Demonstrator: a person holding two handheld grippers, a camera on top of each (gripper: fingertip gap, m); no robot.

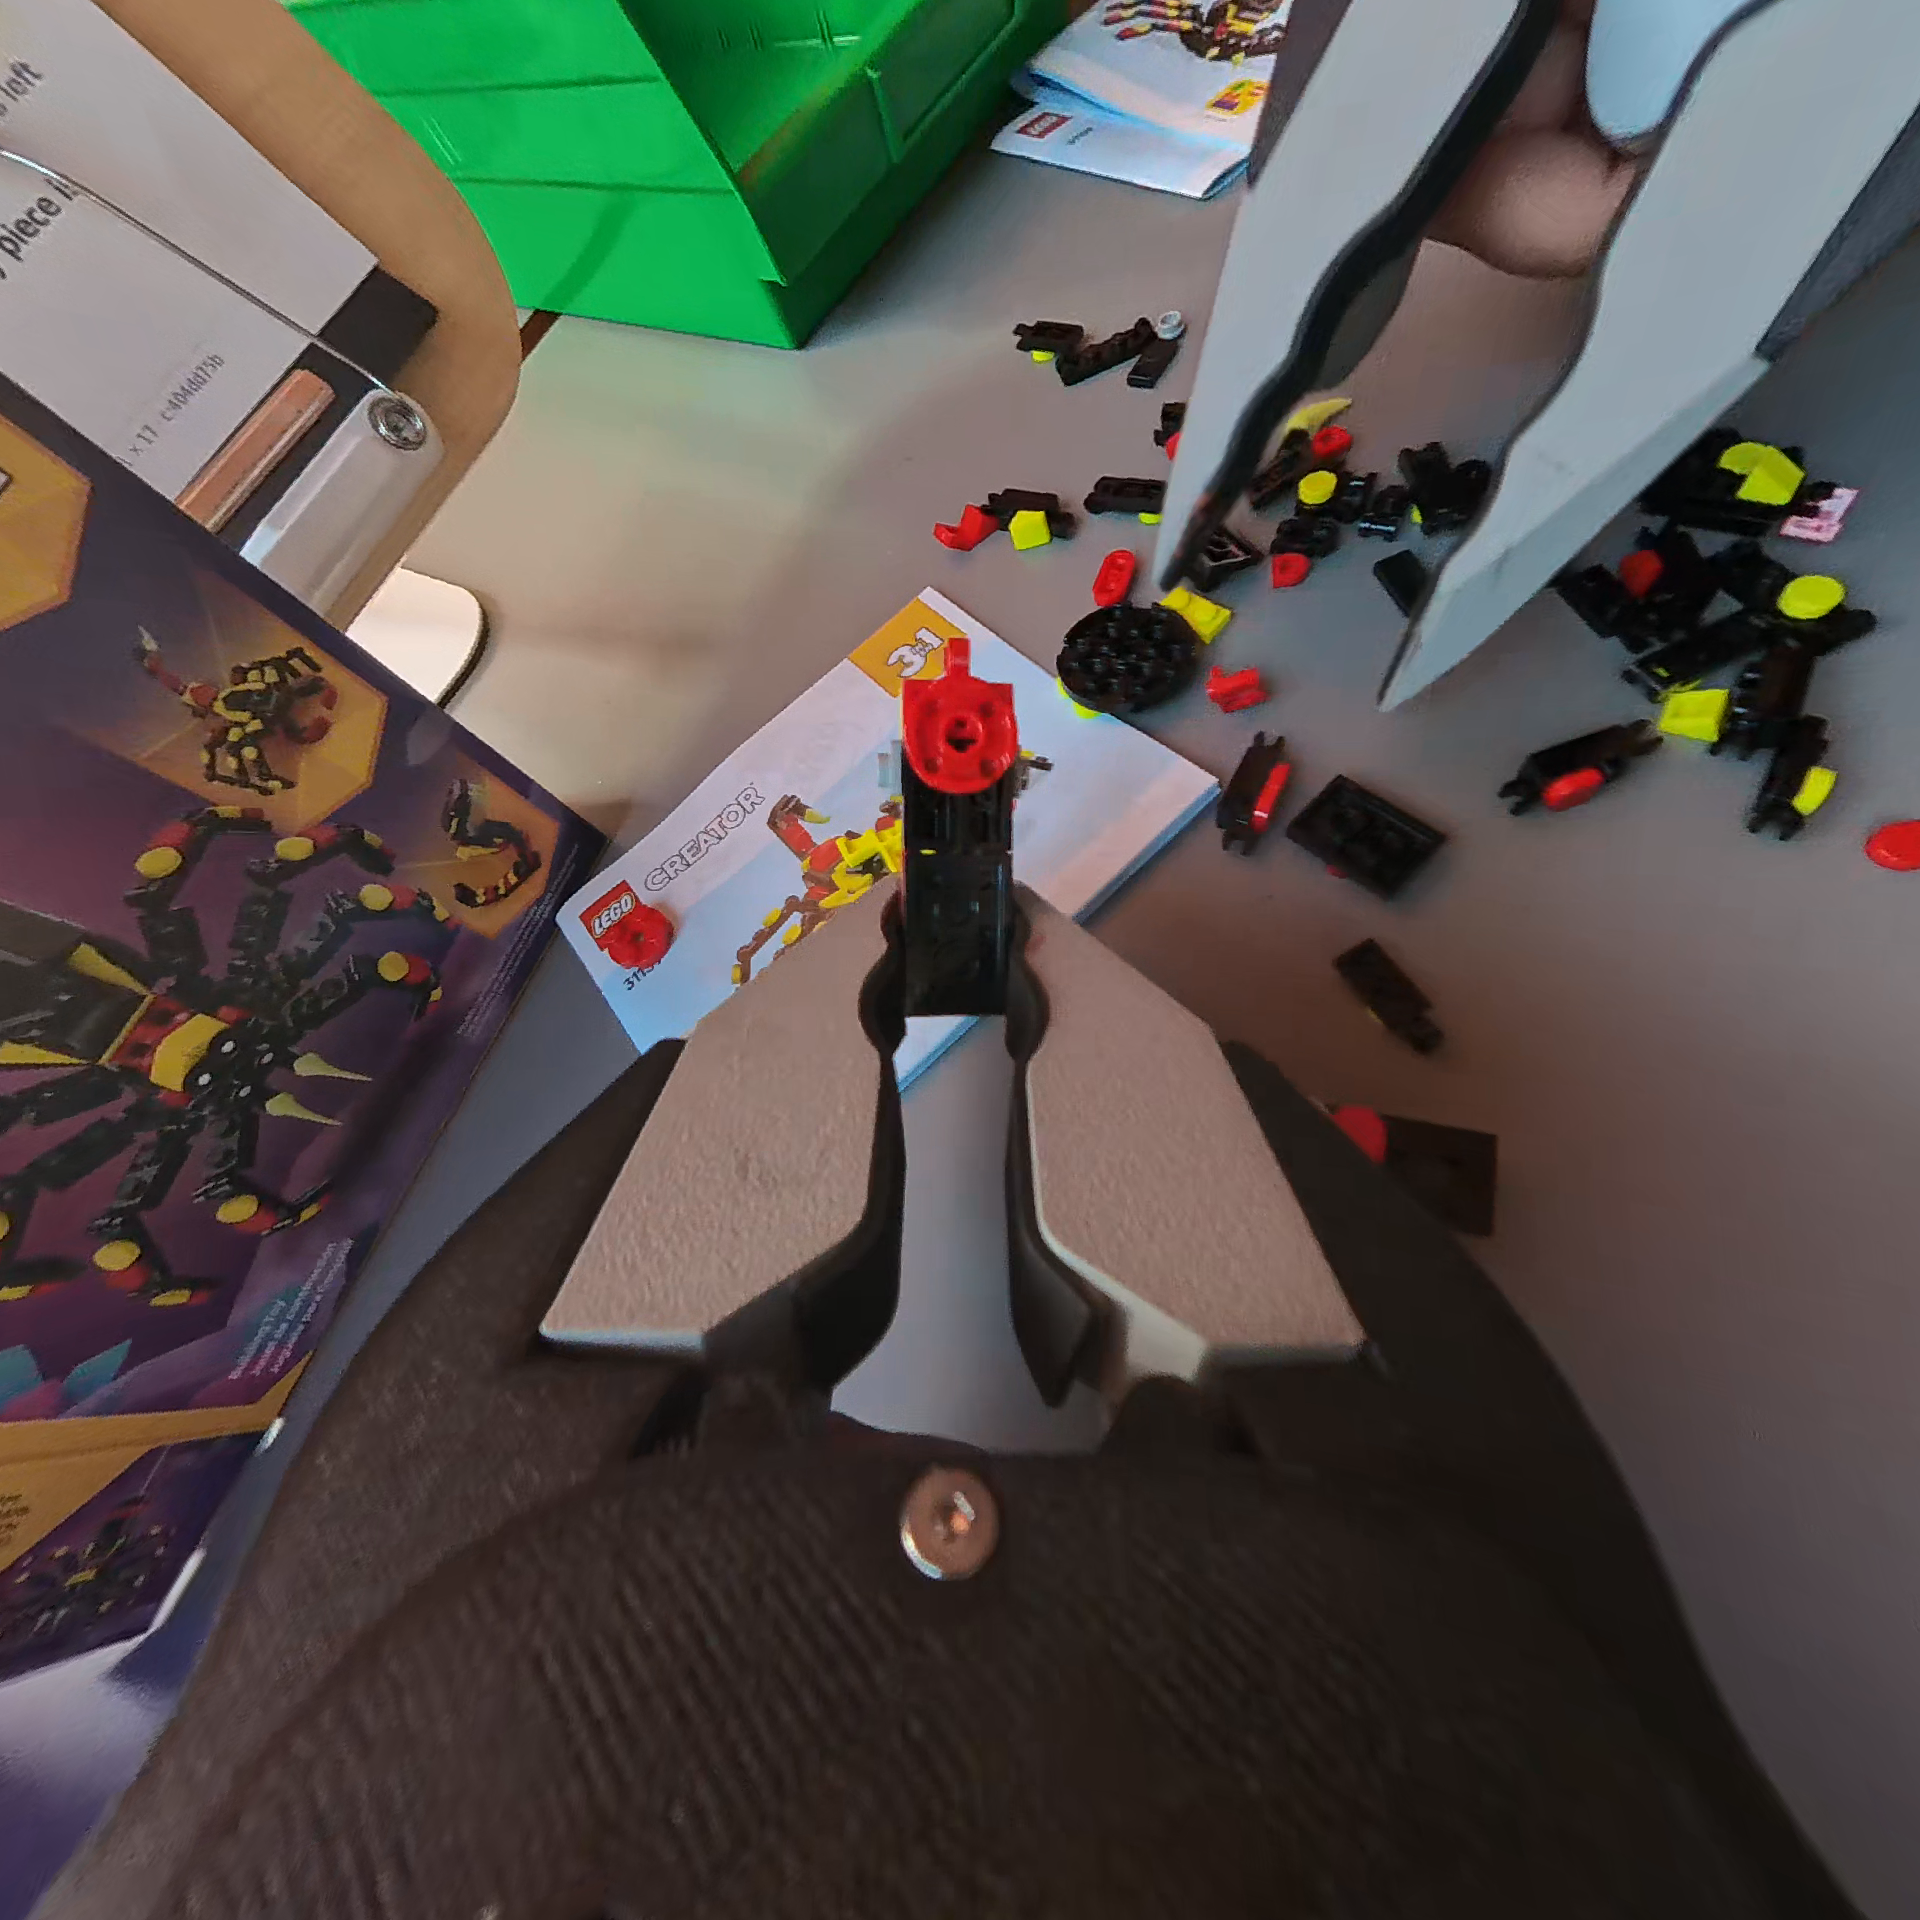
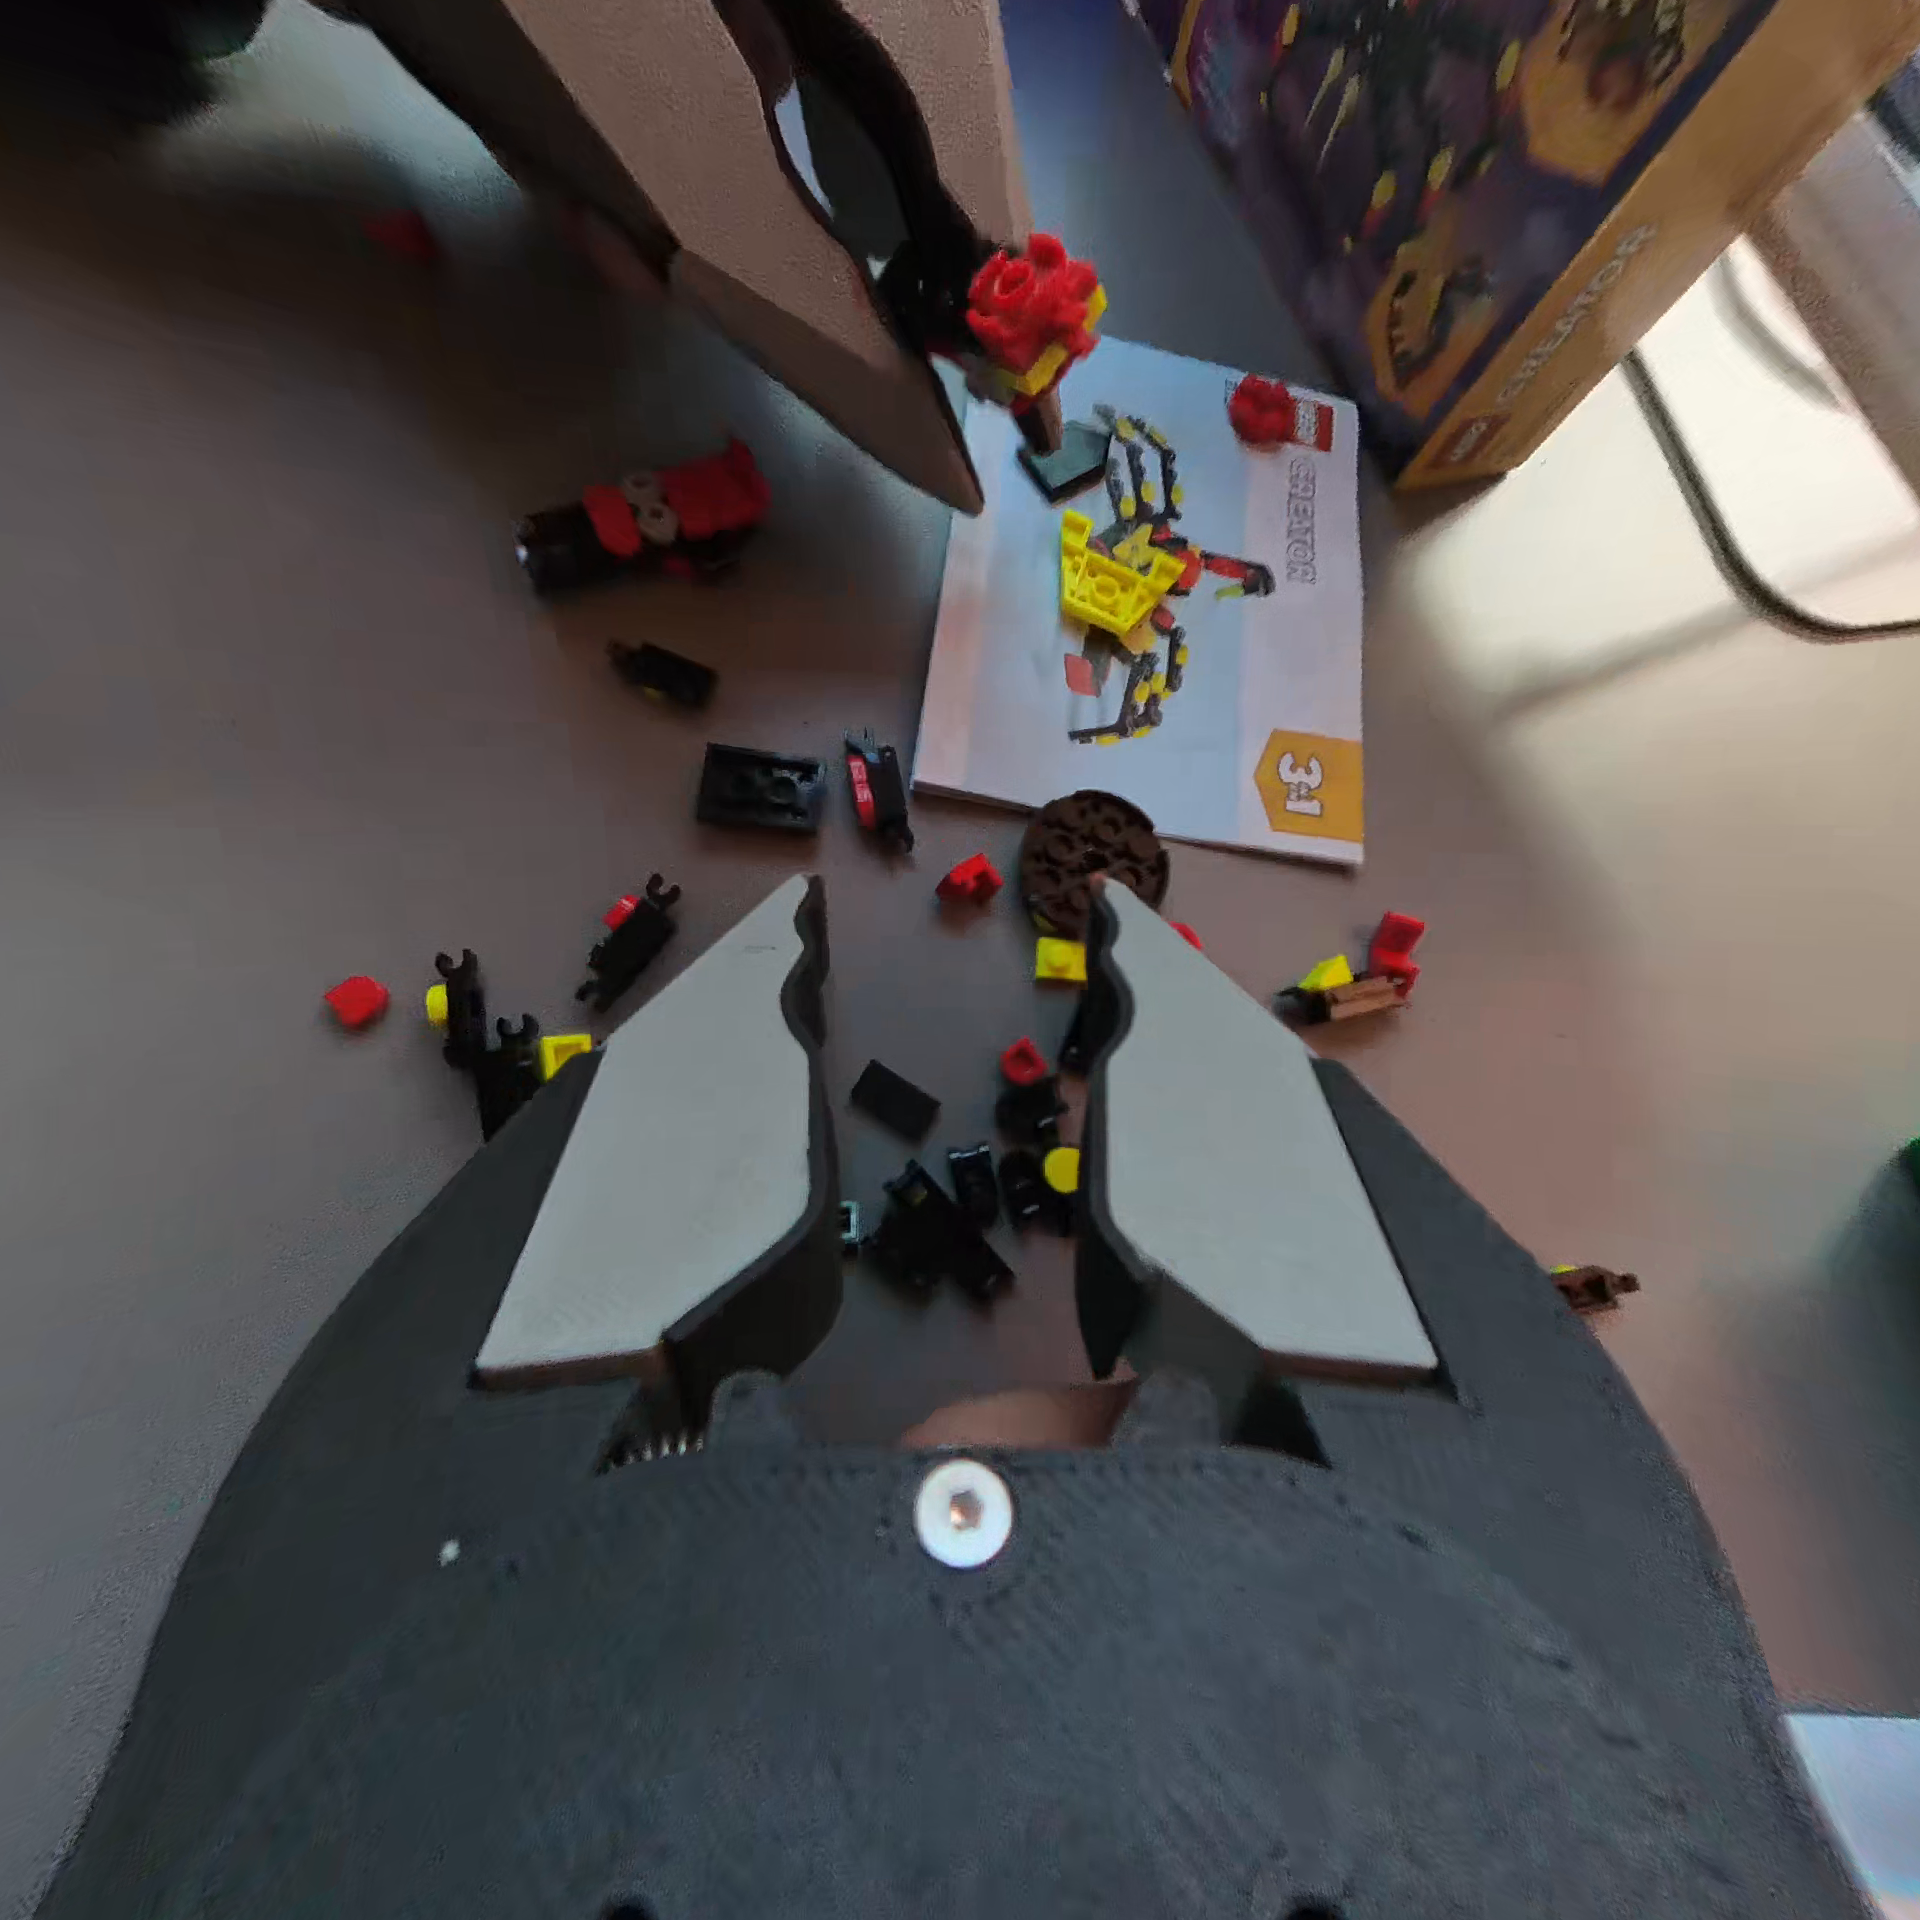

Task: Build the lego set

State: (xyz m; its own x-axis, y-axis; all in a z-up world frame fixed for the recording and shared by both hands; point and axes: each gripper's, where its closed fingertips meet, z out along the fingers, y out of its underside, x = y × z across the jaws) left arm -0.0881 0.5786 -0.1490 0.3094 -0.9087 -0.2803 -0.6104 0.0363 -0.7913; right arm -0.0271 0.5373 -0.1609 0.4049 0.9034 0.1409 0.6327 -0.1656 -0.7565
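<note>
Jaws: left gripper (image 1: pixel 954 940) clamped on black-red assembly (image 1: pixel 956 821); right gripper (image 2: pixel 961 899) apart over loose bricks (image 2: pixel 966 1195).

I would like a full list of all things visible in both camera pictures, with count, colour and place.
partly built black lego column with red top: one, held in left gripper
loose small lego pieces: many, black, red, yellow, scattered on grey table
round black studded lego plate: one, beside booklet
white instruction booklet: one, flat on table
second booklet: one, far edge
purple lego box: one, left side
green folded box: one, far side
left gripper: one, shut on column
right gripper: one, open above pieces
</note>
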